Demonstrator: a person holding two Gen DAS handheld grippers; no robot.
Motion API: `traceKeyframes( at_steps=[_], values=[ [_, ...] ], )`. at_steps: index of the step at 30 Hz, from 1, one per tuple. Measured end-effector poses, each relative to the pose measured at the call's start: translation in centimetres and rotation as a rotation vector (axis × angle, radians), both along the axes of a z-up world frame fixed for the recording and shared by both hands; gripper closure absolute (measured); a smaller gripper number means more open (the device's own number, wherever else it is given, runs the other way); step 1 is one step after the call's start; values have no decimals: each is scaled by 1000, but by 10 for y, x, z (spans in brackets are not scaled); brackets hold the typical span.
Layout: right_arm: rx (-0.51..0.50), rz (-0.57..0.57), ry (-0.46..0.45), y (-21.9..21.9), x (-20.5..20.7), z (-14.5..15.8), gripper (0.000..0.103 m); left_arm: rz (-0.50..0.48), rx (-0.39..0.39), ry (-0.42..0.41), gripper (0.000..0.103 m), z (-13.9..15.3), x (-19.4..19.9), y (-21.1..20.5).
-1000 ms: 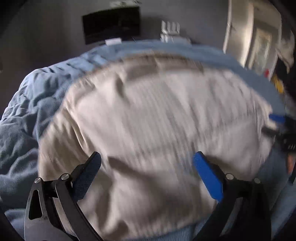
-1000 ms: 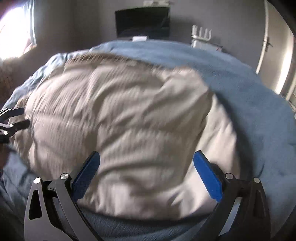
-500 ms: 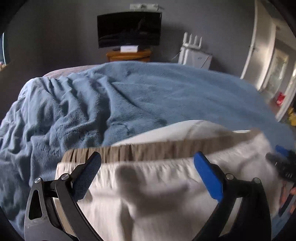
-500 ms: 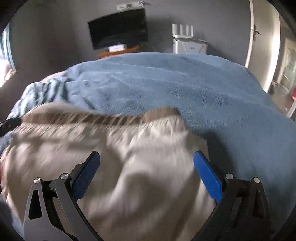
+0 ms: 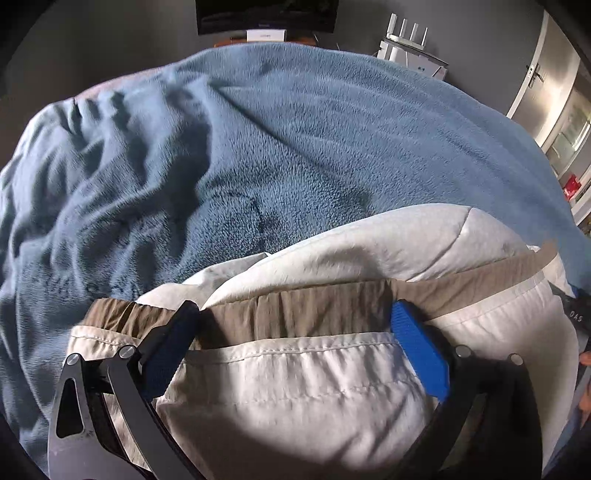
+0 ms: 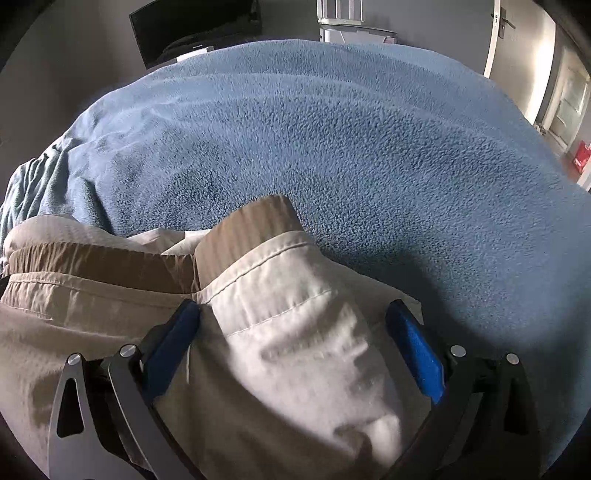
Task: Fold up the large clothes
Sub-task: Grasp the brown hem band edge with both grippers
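Observation:
A cream garment [image 5: 303, 398] with a brown striped band [image 5: 314, 306] lies bunched on the near edge of a blue fleece blanket [image 5: 295, 140]. My left gripper [image 5: 295, 317] is open, its blue pads either side of the band, low over the cloth. In the right wrist view the same garment [image 6: 295, 354] shows its brown band corner [image 6: 255, 229] folded up. My right gripper [image 6: 295, 314] is open, straddling the cream corner. The right gripper's tip shows at the left view's right edge [image 5: 576, 314].
The blue blanket [image 6: 351, 147] covers the whole bed beyond the garment. A dark TV [image 6: 192, 29] and a white router [image 5: 406, 40] stand against the grey far wall. A door [image 6: 517, 55] and a red object [image 6: 583, 155] are at right.
Both grippers dropped low and pulled towards the near edge. The garment, spread wide a second ago, now lies gathered near me with the brown band just past the fingertips.

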State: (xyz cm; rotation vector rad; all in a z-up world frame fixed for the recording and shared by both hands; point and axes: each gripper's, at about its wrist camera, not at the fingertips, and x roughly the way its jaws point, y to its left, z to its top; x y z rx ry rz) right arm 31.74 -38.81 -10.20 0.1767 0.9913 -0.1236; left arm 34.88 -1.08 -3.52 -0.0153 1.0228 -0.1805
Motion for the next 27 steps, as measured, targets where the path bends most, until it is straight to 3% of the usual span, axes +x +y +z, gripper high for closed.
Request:
traceKeyframes(
  at_steps=[3, 7, 10, 13, 18, 22, 26, 27],
  values=[
    [5, -2, -4, 2, 1, 0, 7, -3, -21, 0, 5, 2, -1, 3],
    [9, 78, -51, 0, -20, 26, 7, -42, 52, -119, 6, 29, -26, 3],
    [29, 132, -109, -12, -49, 48, 7, -82, 36, -175, 6, 50, -55, 20],
    [50, 159, -95, -27, -67, 55, 7, -79, 34, -161, 6, 55, -73, 56],
    [75, 198, -44, -44, -76, 46, 9, -62, 100, -74, 6, 31, -92, 113],
    [167, 177, -6, -57, -72, 22, 12, -38, -91, 4, 6, -2, -97, 151],
    [248, 185, 10, -65, -75, 5, 13, -81, -219, -6, 6, -23, -97, 166],
    [285, 179, 11, -69, -77, 2, 17, -78, -259, 4, 6, -27, -96, 172]
  ],
)
